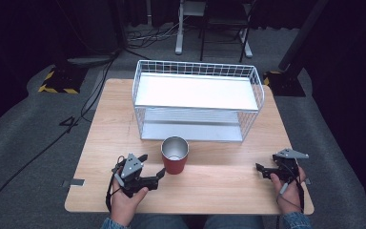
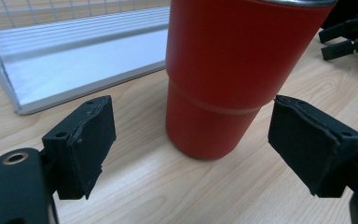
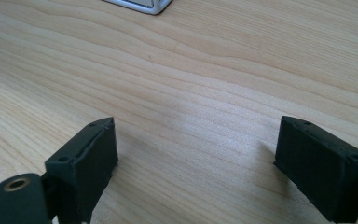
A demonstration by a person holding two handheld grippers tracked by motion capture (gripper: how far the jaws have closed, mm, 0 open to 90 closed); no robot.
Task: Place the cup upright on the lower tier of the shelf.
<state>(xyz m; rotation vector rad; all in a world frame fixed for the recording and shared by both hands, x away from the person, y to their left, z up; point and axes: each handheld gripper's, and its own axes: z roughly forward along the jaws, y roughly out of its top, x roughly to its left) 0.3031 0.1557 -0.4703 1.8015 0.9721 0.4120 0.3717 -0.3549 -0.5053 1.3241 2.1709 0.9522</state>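
Looks like a lab or recording studio setup, not a home: black curtains (image 1: 348, 71) all around, grey carpet (image 1: 24, 124), cables (image 1: 38, 152) snaking over the floor, yellow-black hazard-taped stand bases (image 1: 59, 81), and one bare wooden desk (image 1: 219, 181).
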